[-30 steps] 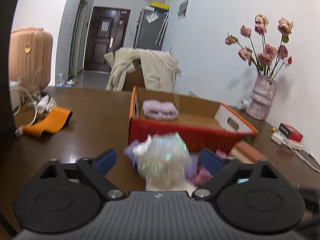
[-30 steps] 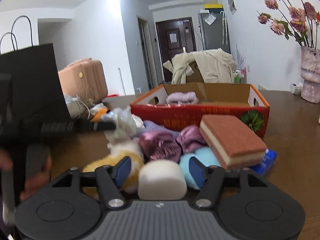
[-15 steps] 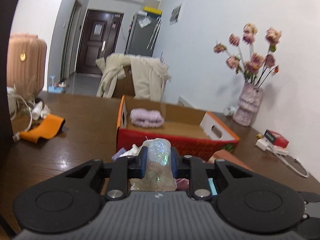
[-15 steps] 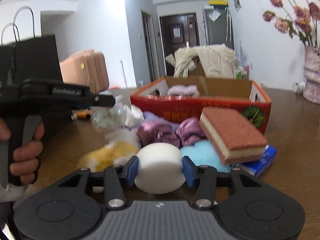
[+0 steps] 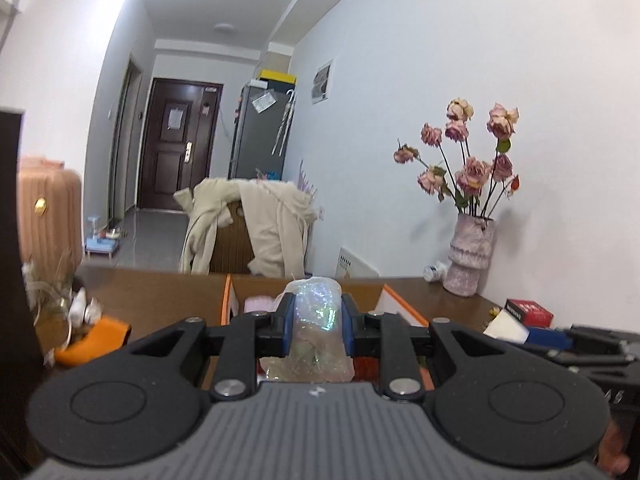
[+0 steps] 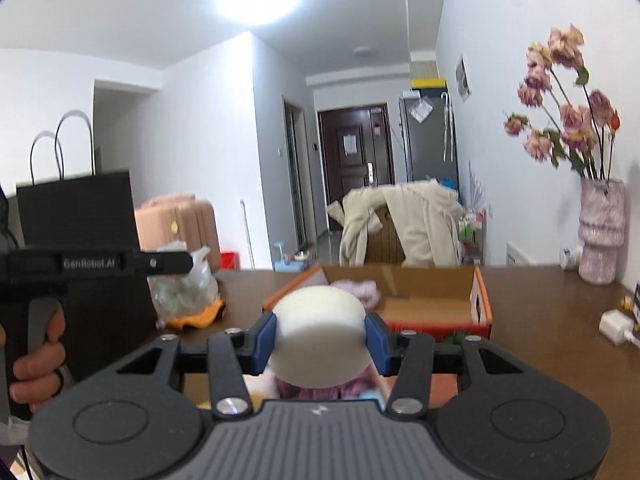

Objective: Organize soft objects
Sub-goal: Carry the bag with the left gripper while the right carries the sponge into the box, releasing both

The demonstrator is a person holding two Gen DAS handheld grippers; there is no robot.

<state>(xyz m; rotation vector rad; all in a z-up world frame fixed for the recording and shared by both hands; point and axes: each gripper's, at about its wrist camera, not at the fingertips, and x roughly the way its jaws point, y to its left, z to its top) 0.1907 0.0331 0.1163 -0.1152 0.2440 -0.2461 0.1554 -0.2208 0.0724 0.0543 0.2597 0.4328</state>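
My left gripper (image 5: 317, 320) is shut on a shiny clear plastic pouch (image 5: 316, 334) and holds it up in front of the orange cardboard box (image 5: 394, 310). My right gripper (image 6: 320, 340) is shut on a white foam ball (image 6: 320, 336), lifted above the pile of soft things (image 6: 316, 390) that shows just below it. The box (image 6: 478, 300) lies ahead on the brown table, with a lilac fluffy item (image 6: 362, 290) inside. The left gripper with its pouch (image 6: 184, 280) shows at the left of the right wrist view.
A vase of dried roses (image 6: 602, 232) stands at the right by the wall. A white charger (image 6: 616, 326) and a red packet (image 5: 528, 312) lie on the right. A black paper bag (image 6: 80, 216) and an orange item (image 5: 94, 340) are on the left.
Both grippers closed on their objects, the left on the pouch, the right on the foam ball, and have lifted them up from the pile toward the box.
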